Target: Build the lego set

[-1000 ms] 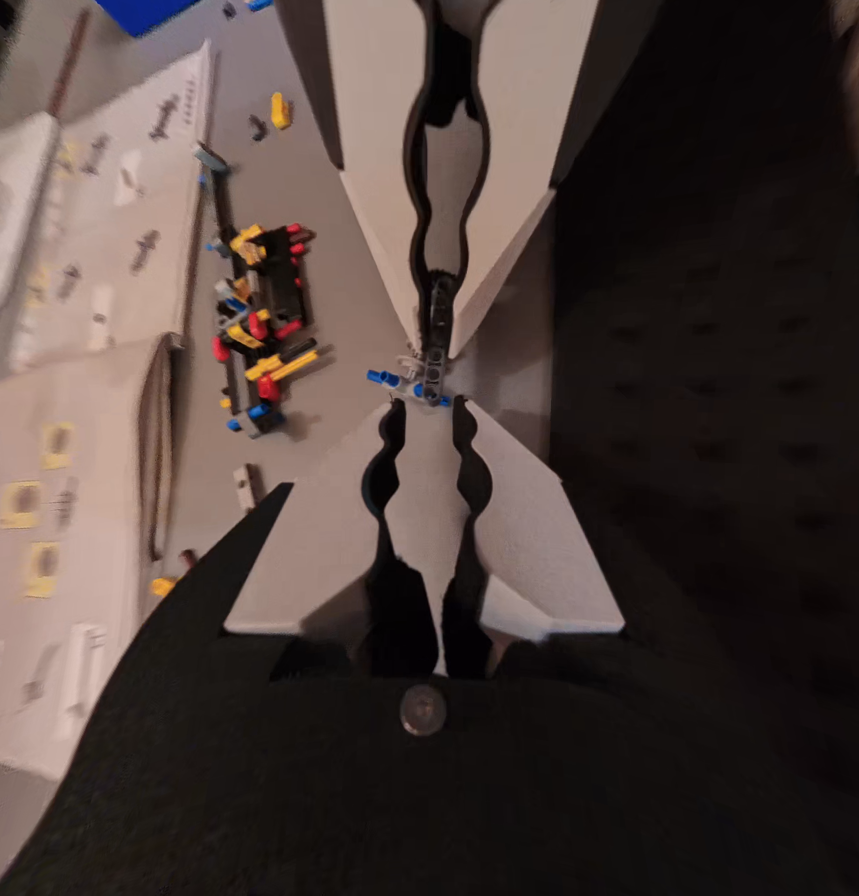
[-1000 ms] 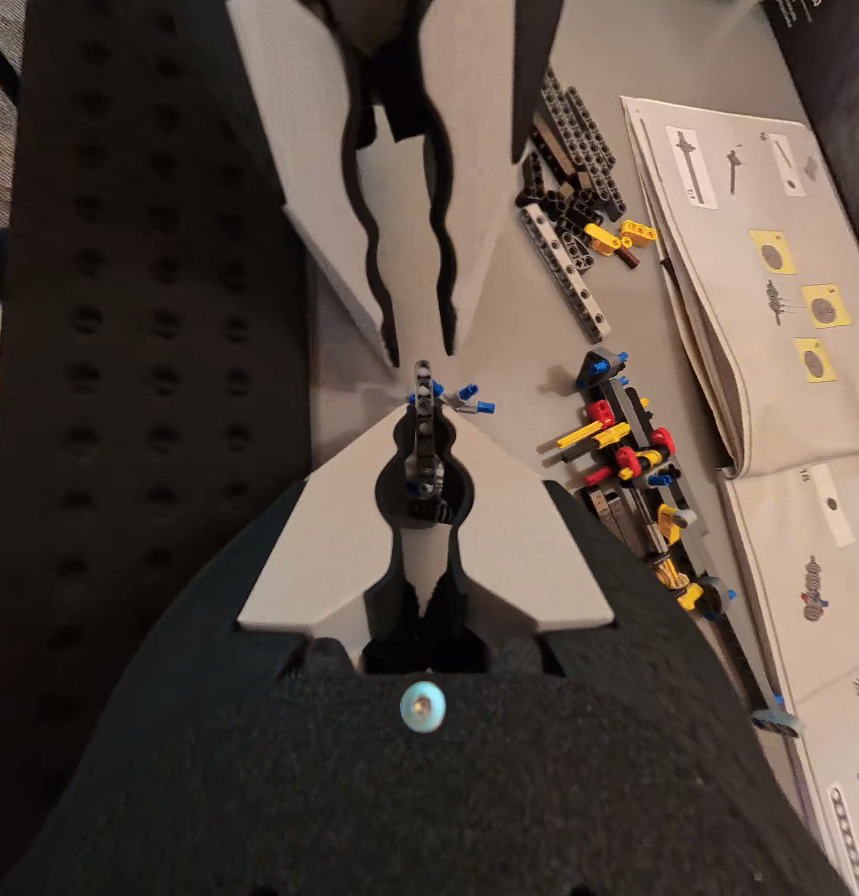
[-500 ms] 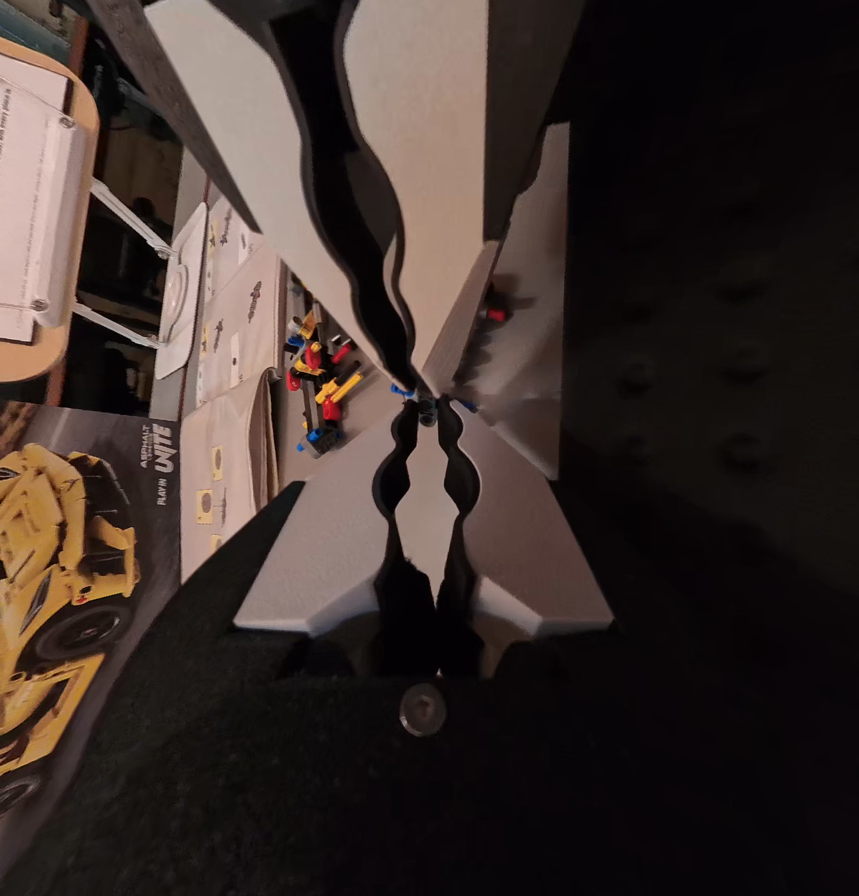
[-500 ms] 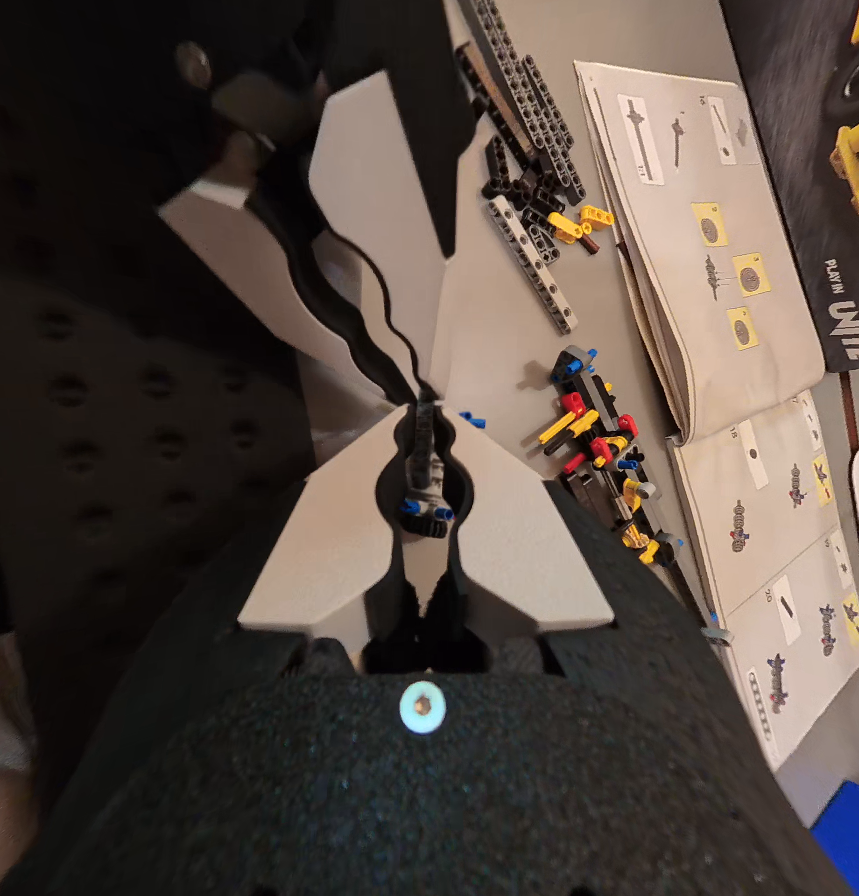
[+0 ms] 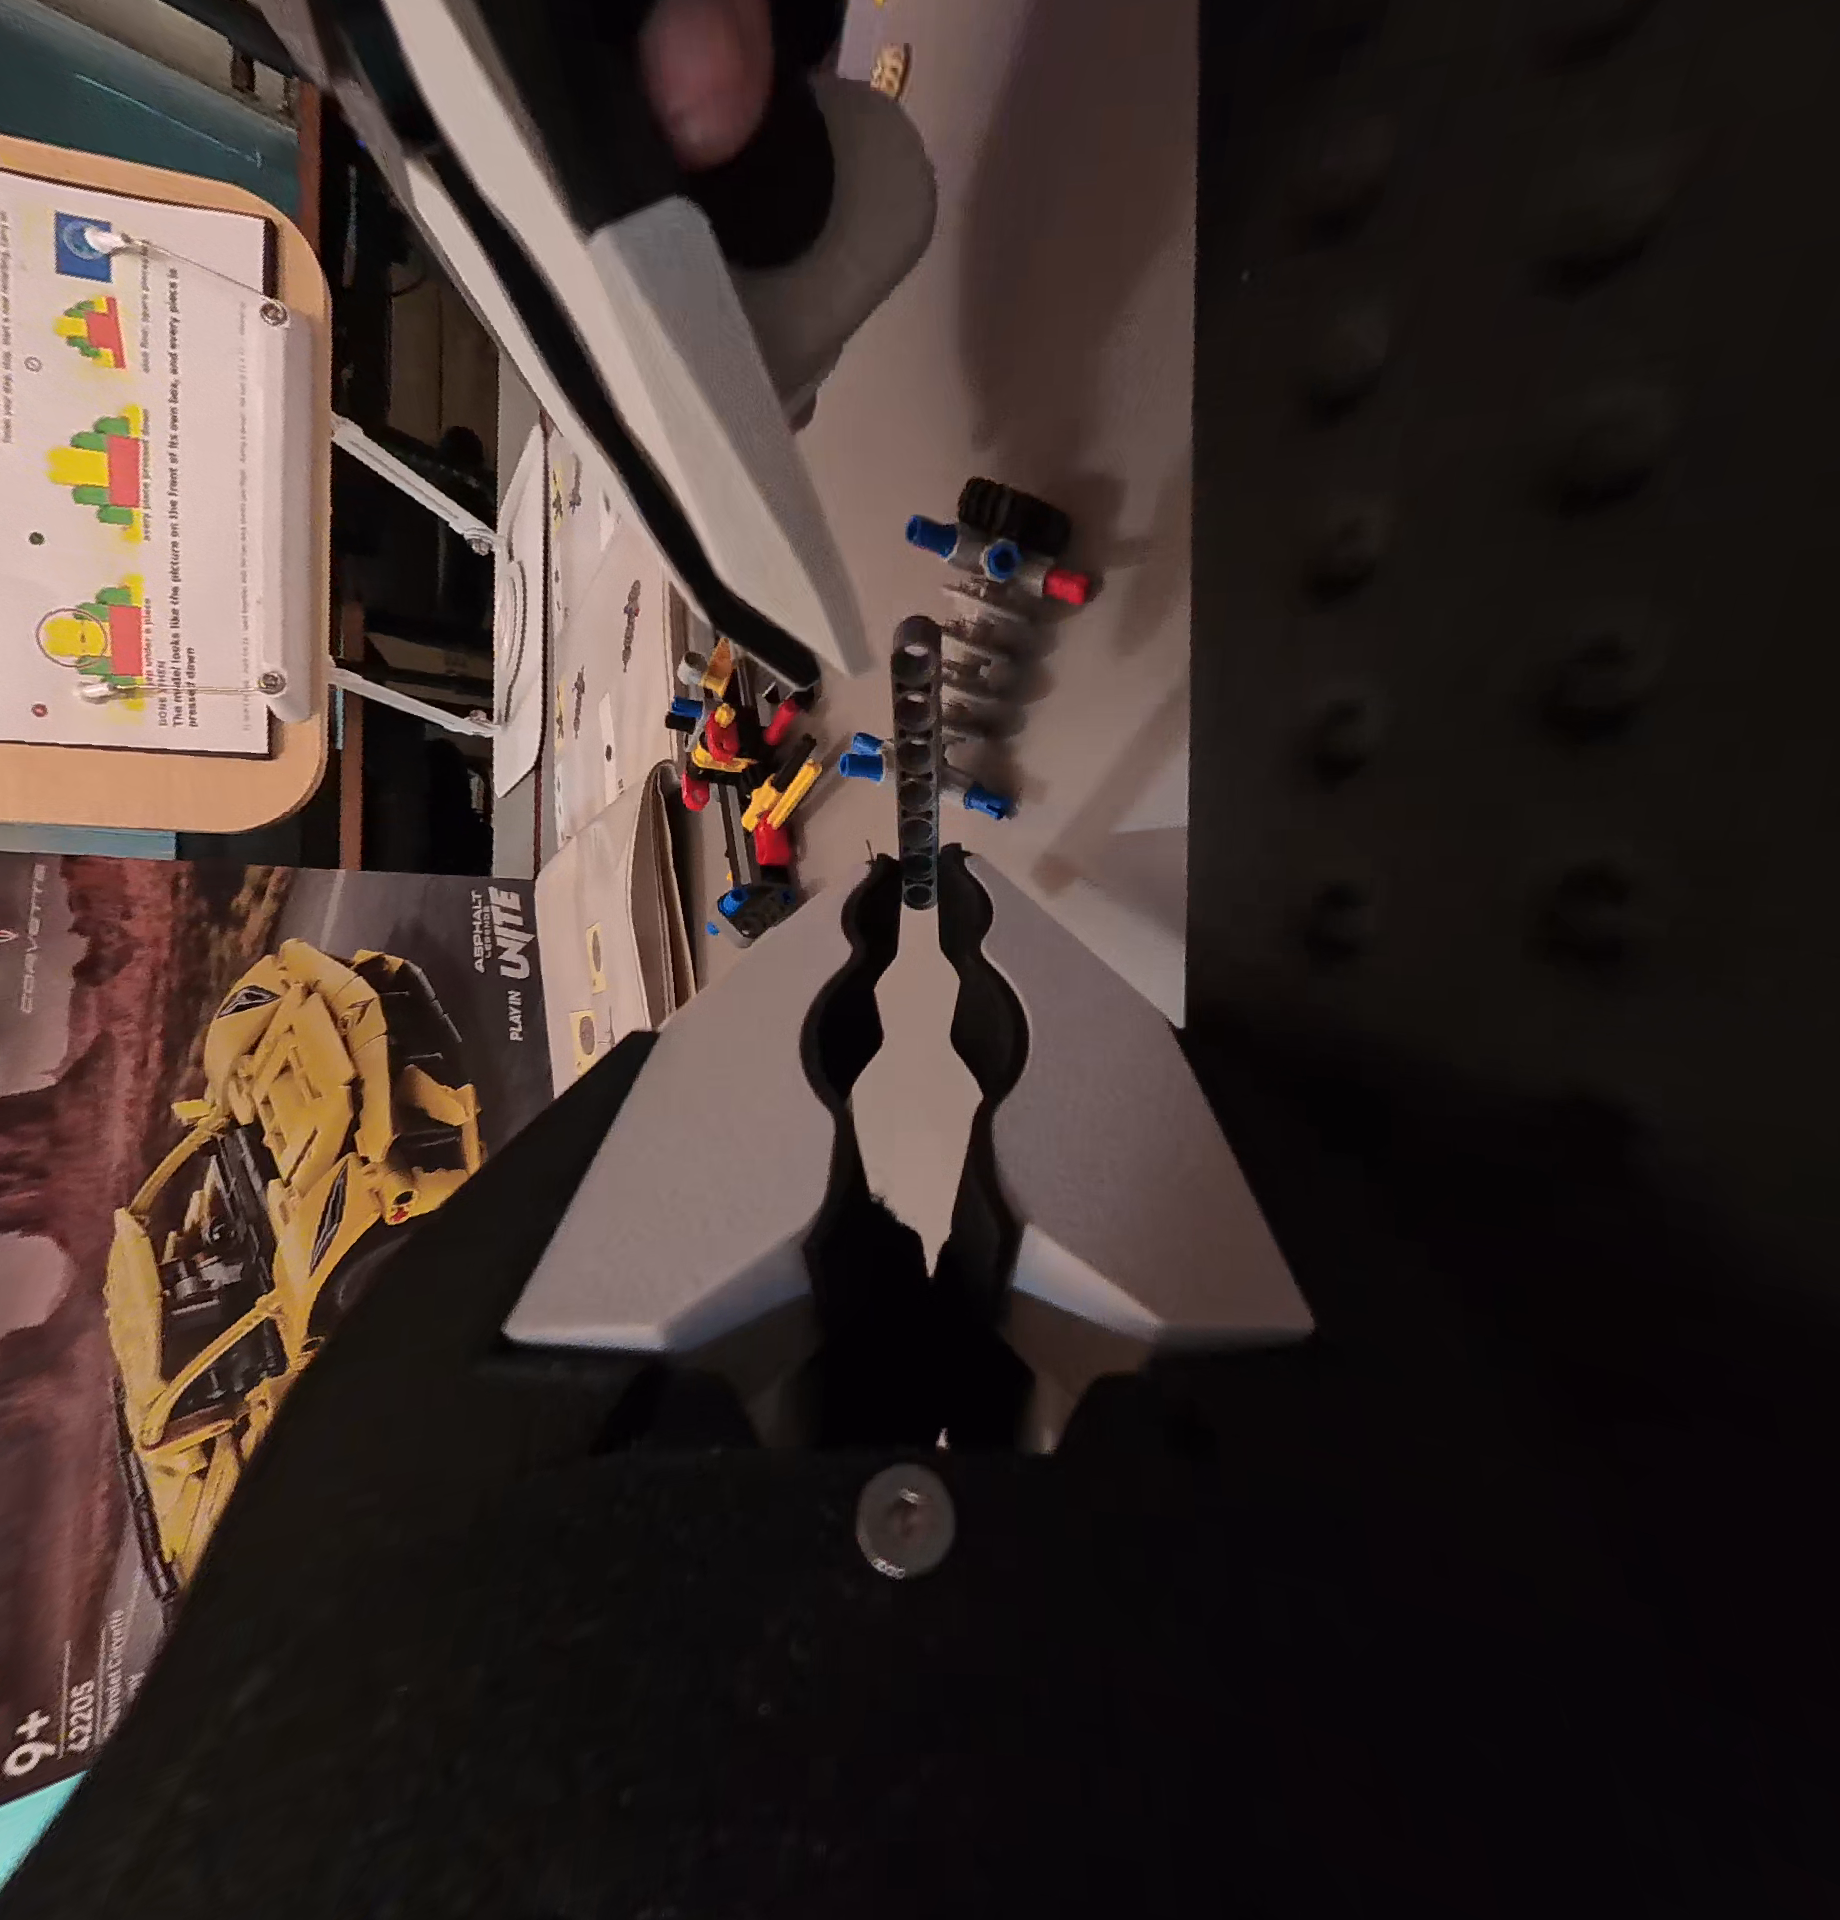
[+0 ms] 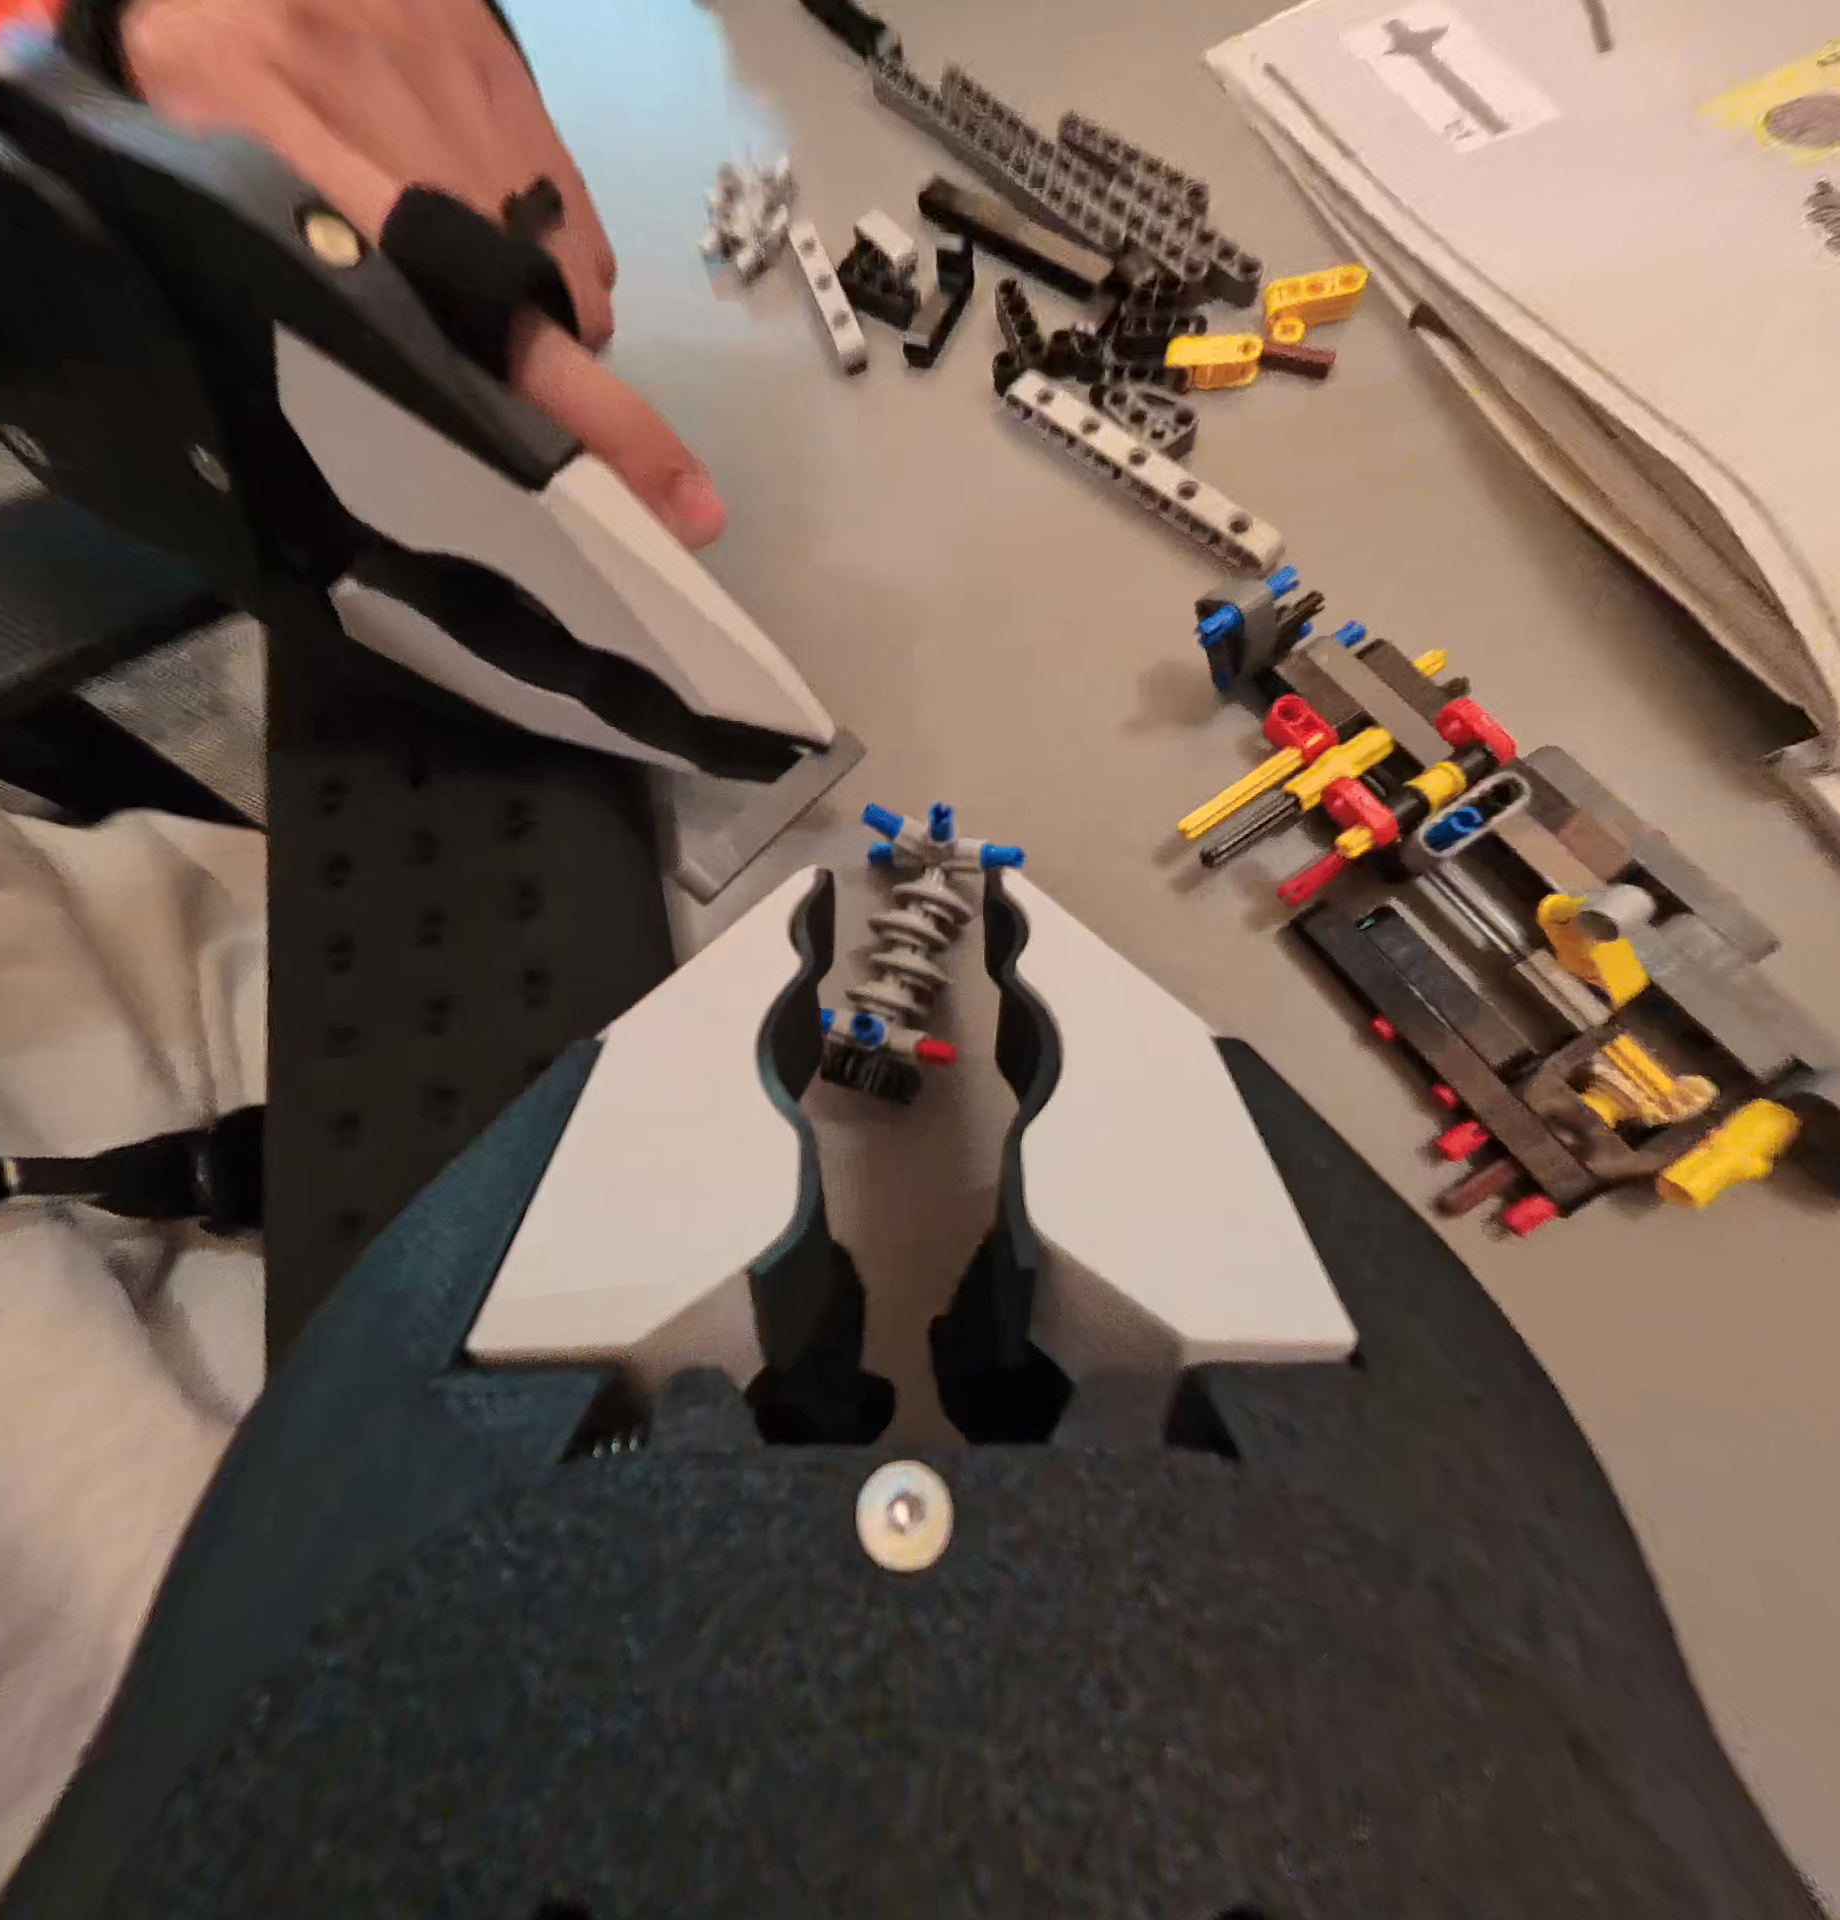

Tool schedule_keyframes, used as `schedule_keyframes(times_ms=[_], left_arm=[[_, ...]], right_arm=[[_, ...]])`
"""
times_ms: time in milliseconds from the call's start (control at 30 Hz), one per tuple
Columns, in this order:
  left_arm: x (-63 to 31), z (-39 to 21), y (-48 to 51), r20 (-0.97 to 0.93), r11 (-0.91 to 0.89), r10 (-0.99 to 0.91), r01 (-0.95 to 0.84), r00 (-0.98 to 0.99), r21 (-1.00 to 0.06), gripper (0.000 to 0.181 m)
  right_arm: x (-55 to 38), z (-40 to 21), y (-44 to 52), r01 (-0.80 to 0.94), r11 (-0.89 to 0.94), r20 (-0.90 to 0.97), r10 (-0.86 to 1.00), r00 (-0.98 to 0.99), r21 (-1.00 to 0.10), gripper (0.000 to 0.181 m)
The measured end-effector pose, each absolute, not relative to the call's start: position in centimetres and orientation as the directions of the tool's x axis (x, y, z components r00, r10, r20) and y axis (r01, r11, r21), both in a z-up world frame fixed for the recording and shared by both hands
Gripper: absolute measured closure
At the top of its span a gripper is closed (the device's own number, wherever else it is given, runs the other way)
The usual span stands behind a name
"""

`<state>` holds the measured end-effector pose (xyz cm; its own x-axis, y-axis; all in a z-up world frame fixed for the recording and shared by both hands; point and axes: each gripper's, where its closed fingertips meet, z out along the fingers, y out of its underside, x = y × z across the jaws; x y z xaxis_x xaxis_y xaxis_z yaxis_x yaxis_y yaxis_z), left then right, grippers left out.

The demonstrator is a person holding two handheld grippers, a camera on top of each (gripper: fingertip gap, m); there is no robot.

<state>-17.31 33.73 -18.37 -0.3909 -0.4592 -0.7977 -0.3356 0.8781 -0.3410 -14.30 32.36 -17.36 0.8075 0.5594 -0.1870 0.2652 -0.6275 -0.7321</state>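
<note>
The right claw has matt grey fingers on a rough, grainy black body; the tabletop is smooth matt grey; loose beams are plastic; the booklet is paper.

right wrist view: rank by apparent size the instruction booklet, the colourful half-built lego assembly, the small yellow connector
1. instruction booklet, cut off by the frame
2. half-built lego assembly
3. yellow connector, farther from the camera, yet clearly smallest
</note>
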Motion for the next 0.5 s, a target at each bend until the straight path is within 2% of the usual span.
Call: schedule_keyframes(times_ms=[100,167,300,433,500], left_arm=[[-17.6,-18.2,33.8,-0.781,0.856,-0.497,-0.357,-0.377,-0.372,0.175],[-17.8,-17.7,33.8,-0.747,0.819,-0.562,-0.364,-0.355,-0.443,0.175],[-18.4,-16.6,35.1,-0.771,0.798,-0.578,-0.383,-0.269,-0.465,0.175],[-18.9,-15.6,35.6,-0.825,0.815,-0.541,-0.345,-0.164,-0.466,0.175],[-19.0,-15.7,35.7,-0.817,0.8,-0.56,-0.343,-0.134,-0.492,0.176]], right_arm=[[-13.9,-16.7,33.1,0.241,-0.565,-0.216,0.623,0.752,-0.789,0.155],[-14.0,-16.8,33.2,0.317,-0.495,-0.162,0.706,0.69,-0.809,0.154],[-14.5,-17.8,34.0,0.439,-0.416,-0.1,0.806,0.583,-0.797,0.149],[-14.9,-19.6,33.7,0.552,-0.393,-0.117,0.876,0.468,-0.736,0.152],[-15.1,-19.6,34.0,0.553,-0.383,-0.118,0.883,0.454,-0.74,0.156]])
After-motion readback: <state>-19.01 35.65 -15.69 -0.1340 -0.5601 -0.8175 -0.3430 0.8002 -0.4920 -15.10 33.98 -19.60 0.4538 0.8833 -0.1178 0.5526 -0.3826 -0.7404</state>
